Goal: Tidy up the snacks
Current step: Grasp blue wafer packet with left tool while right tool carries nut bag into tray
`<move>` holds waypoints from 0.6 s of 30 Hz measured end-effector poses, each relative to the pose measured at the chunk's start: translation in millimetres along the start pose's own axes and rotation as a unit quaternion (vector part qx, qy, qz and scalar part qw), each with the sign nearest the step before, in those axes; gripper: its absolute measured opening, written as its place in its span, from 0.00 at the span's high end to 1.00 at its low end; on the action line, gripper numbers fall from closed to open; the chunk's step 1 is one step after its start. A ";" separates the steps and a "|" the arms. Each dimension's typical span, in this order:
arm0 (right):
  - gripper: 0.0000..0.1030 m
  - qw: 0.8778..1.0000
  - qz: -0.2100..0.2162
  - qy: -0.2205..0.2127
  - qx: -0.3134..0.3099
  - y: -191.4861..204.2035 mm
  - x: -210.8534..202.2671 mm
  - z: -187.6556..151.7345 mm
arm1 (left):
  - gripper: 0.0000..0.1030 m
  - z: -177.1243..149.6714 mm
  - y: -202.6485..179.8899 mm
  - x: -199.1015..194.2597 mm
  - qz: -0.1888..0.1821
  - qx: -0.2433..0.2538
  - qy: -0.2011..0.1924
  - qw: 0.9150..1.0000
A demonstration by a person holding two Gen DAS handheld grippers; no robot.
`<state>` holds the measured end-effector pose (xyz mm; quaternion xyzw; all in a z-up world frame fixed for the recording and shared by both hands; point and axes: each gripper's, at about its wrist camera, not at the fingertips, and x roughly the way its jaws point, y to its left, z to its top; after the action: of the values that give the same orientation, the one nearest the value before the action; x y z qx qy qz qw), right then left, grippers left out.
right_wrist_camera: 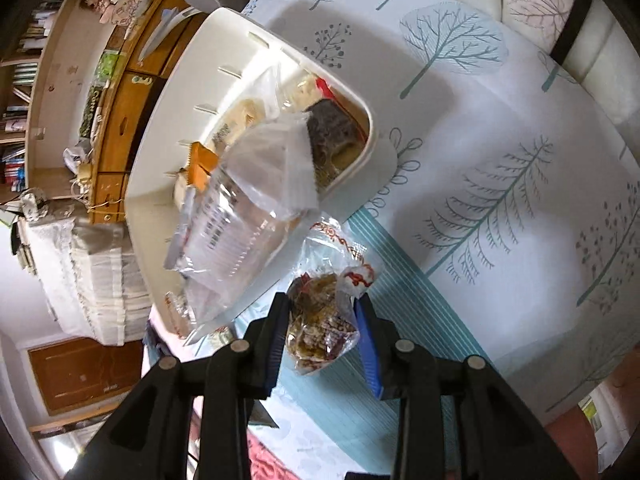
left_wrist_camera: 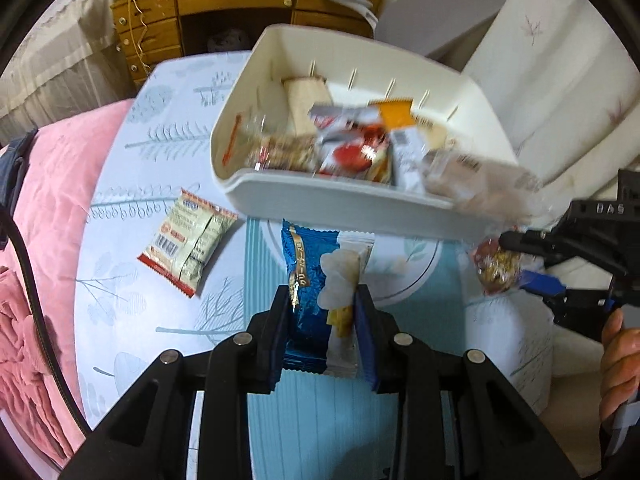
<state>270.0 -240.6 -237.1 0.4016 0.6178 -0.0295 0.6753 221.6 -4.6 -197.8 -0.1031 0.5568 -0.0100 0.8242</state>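
Note:
My left gripper [left_wrist_camera: 323, 300] is shut on a blue snack packet [left_wrist_camera: 310, 276] with a white cracker picture, held above the table in front of the white bin [left_wrist_camera: 340, 204]. The bin holds several wrapped snacks. A cream and red snack packet [left_wrist_camera: 188, 242] lies on the tablecloth left of the bin. My right gripper [right_wrist_camera: 322, 316] is shut on a clear bag of brown and red snacks [right_wrist_camera: 320, 320], beside the white bin [right_wrist_camera: 160, 216]. In the left wrist view the right gripper [left_wrist_camera: 516, 264] appears at the right with that bag [left_wrist_camera: 496, 266]. A clear wrapper [right_wrist_camera: 244, 216] hangs over the bin's rim.
The table wears a white cloth with tree prints [right_wrist_camera: 500, 184] and a teal striped mat [left_wrist_camera: 348, 420]. A pink quilt [left_wrist_camera: 52, 248] lies at the left. A wooden desk [left_wrist_camera: 224, 8] stands behind the table. A person's hand [left_wrist_camera: 620, 360] grips the right tool.

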 end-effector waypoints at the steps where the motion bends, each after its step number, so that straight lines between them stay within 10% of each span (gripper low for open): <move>1: 0.68 1.000 0.002 0.002 -0.005 -0.3 -4.2 3.5 | 0.72 3.3 -4.4 -4.4 0.000 -0.004 -0.007 1.000; 18: 0.68 0.995 0.059 0.017 -0.076 29.3 -22.7 52.3 | 0.72 59.1 -36.2 -28.2 0.043 -0.017 -0.075 0.996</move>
<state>322.8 -261.4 -207.4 0.3857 0.6049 0.0642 0.6937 268.8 -26.9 -144.1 -0.0936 0.4977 0.0423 0.8613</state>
